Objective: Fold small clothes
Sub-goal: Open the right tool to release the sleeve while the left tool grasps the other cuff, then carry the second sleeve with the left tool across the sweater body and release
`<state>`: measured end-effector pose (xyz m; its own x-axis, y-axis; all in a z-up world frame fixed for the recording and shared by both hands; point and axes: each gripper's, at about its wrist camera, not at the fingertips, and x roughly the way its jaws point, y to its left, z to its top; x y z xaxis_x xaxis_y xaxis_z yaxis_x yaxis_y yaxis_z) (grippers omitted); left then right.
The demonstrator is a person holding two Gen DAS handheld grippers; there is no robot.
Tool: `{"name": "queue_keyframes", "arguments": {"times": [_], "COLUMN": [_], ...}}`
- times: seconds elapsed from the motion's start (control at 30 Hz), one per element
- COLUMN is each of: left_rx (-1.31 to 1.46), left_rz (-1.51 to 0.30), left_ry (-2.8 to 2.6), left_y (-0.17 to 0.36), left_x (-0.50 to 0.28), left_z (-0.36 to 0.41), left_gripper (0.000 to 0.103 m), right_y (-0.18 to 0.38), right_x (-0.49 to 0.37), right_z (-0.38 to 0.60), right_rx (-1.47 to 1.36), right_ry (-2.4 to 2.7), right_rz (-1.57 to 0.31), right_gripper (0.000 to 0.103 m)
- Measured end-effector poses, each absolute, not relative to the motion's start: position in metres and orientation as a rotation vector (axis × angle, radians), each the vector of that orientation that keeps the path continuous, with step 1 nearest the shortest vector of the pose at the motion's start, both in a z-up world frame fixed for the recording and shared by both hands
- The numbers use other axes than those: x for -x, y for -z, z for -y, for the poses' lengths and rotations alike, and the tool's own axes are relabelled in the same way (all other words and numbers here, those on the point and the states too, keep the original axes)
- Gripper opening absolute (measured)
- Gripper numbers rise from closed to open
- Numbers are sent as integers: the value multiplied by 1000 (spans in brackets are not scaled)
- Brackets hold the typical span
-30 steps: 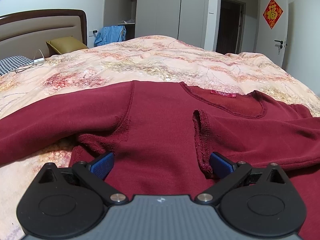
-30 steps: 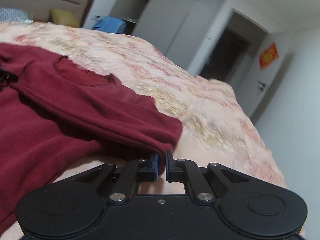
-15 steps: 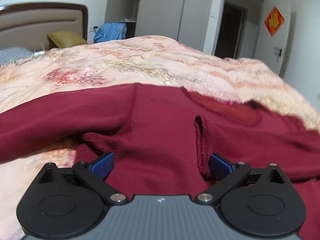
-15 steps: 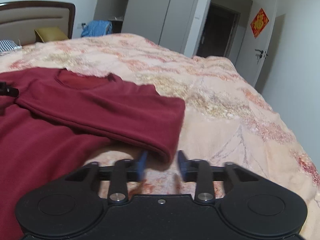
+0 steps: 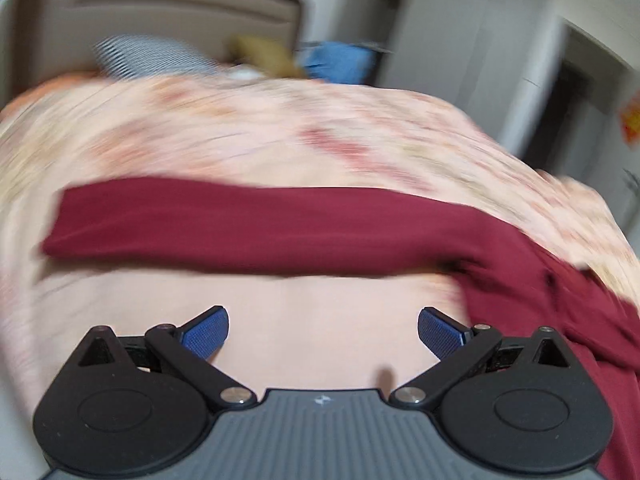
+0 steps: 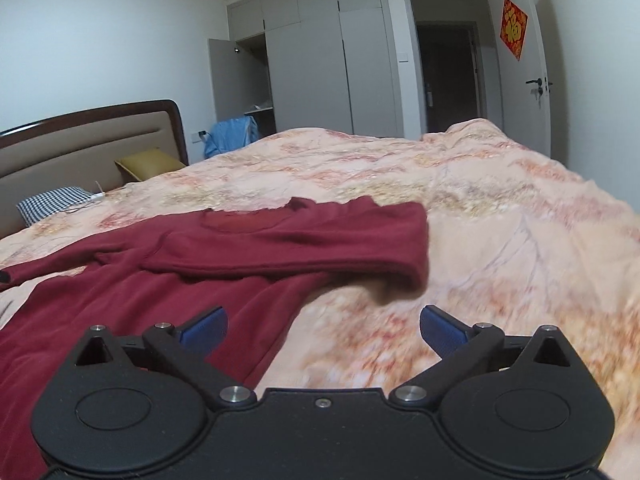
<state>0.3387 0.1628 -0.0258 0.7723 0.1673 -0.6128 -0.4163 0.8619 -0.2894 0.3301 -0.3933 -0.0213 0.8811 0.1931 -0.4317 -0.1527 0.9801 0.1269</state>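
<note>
A dark red long-sleeved top [image 6: 160, 292] lies on the bed. Its right sleeve [image 6: 320, 244] is folded across the chest. In the blurred left wrist view its left sleeve [image 5: 240, 228] stretches out flat across the bedspread. My left gripper [image 5: 322, 330] is open and empty over bare bedspread, just short of that sleeve. My right gripper [image 6: 322, 330] is open and empty, pulled back from the folded sleeve's cuff [image 6: 412, 264], over the top's side edge.
A peach floral bedspread [image 6: 500, 220] covers the bed. A headboard [image 6: 80, 140], a yellow pillow [image 6: 148, 162] and a checked pillow [image 6: 52, 202] are at the far left. Grey wardrobes [image 6: 320, 60], a blue garment [image 6: 232, 134] and a door [image 6: 536, 80] stand beyond.
My right gripper opened, let go of the right sleeve's cuff and drew back. My left gripper swung left, off the top's body, toward the outstretched left sleeve.
</note>
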Motion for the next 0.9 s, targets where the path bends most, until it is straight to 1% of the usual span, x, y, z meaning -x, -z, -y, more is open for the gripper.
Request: {"name": "queue_keyframes", "arguments": {"times": [0.13, 0.23, 0.33, 0.37, 0.4, 0.43, 0.47, 0.5, 0.6, 0.77, 0.9], "left_rx": [721, 842, 911, 923, 926, 924, 918, 909, 862, 598, 354], "left_rz": [-539, -462, -397, -381, -367, -348, -333, -319, -287, -218, -165], "left_ry": [-438, -533, -613, -642, -665, -689, -714, -738, -769, -702, -557], "left_y": [38, 45, 50, 50, 50, 51, 49, 48, 38, -9, -61], "left_x": [-315, -310, -312, -315, -316, -316, -316, -315, -319, -342, -373], "left_z": [-224, -250, -266, -269, -273, -278, -282, -285, -288, -264, -218], "left_gripper": [103, 101, 86, 78, 65, 55, 32, 16, 7, 5, 6], "right_y": [36, 40, 42, 43, 43, 44, 45, 45, 46, 48, 48], "right_x": [-330, -332, -331, -332, -332, -333, -333, -333, -333, -333, -332], "right_z": [389, 386, 384, 383, 383, 383, 383, 383, 383, 386, 389], "right_rx": [-99, -88, -75, -73, -73, -74, -74, -75, -77, -96, -119], "right_ry": [-150, -151, -158, -158, -159, -160, -161, -162, -166, -174, -183], "right_rz": [-505, -516, -522, -525, -527, -529, -531, -532, -532, -528, -521], "right_gripper": [102, 102, 102, 102, 102, 102, 102, 102, 102, 103, 103]}}
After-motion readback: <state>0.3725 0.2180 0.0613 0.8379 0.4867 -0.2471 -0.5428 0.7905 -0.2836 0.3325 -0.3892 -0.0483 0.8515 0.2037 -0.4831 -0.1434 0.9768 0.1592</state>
